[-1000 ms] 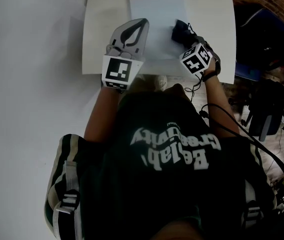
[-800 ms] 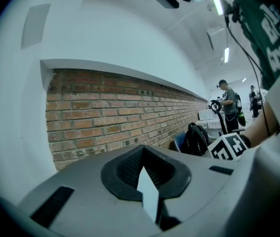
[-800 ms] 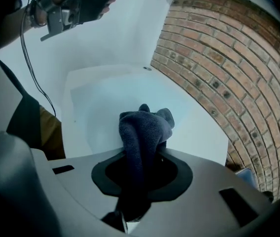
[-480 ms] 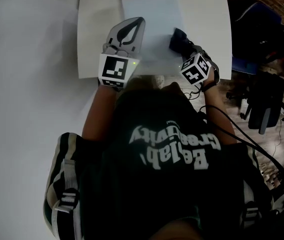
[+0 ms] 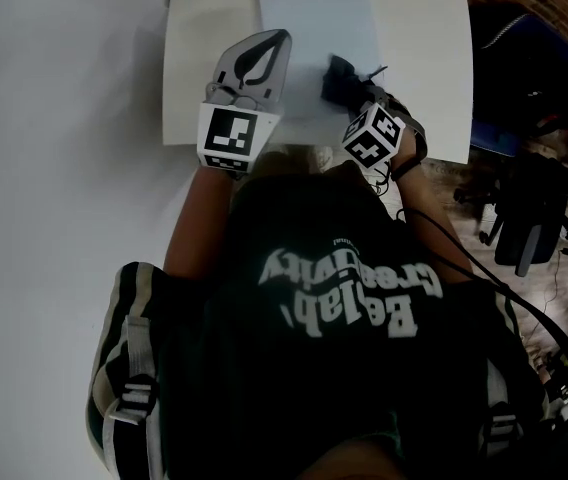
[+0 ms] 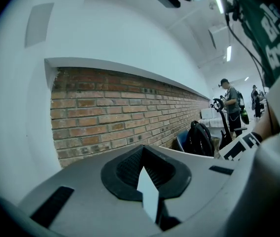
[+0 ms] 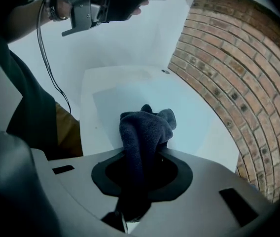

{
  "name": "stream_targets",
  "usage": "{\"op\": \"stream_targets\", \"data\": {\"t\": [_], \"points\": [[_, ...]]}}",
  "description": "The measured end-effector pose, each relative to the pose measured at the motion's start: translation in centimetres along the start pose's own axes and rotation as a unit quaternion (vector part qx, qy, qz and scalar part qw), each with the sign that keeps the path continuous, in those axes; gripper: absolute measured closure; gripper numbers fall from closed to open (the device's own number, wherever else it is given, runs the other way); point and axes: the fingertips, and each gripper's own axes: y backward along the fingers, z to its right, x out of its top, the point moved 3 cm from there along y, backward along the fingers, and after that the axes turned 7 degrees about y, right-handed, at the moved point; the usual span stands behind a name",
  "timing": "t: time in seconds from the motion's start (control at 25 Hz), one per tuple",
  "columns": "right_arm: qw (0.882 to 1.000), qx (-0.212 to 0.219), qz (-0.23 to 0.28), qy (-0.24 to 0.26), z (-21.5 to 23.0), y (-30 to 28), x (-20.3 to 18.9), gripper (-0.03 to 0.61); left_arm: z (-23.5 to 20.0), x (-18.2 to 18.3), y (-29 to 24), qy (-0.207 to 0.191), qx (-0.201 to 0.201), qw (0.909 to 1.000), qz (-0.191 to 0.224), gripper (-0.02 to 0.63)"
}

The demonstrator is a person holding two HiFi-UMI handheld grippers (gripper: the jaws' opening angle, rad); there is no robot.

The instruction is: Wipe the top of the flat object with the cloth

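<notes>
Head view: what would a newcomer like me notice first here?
A dark cloth is bunched in the right hand-held gripper and rests on a pale flat sheet, which lies on the white table. The left hand-held gripper seems to pinch the sheet's left edge.

Bare table (image 5: 424,48) lies open along the far edge and right side — room to pass. The left gripper (image 5: 282,38) covers the left edge of the flat object (image 5: 314,18), the cloth (image 5: 342,78) its near right; brick wall (image 7: 228,83) beyond.
</notes>
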Motion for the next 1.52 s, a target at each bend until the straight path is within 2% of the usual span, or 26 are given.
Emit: {"op": "stream_targets", "data": {"t": [0.36,0.56,0.84,1.2,1.32,1.52], "points": [[0.994,0.028,0.035,0.1,-3.2,-2.3,6.8,0.515,-2.2,-0.9,3.7,0.006,0.05,0.9987,-0.003,0.614],[0.986,0.052,0.055,0.15,-5.3,-3.1,10.3,0.515,-3.5,-1.4,5.7,0.014,0.084,0.9963,-0.007,0.614],[0.978,0.062,0.069,0.186,-6.4,-3.2,13.8,0.515,-4.6,-1.2,8.2,0.016,0.115,0.9932,-0.007,0.615],[0.972,0.081,0.073,0.208,-7.9,-2.5,14.0,0.515,-5.2,-1.0,8.6,0.019,0.122,0.9923,-0.01,0.614],[0.973,0.081,0.073,0.204,-7.9,-2.1,13.7,0.515,-4.9,-0.7,8.0,0.017,0.111,0.9936,-0.009,0.614],[0.981,0.081,0.052,0.169,-6.6,-1.3,10.9,0.515,-3.9,-0.5,6.0,0.013,0.076,0.997,-0.006,0.614]]}}
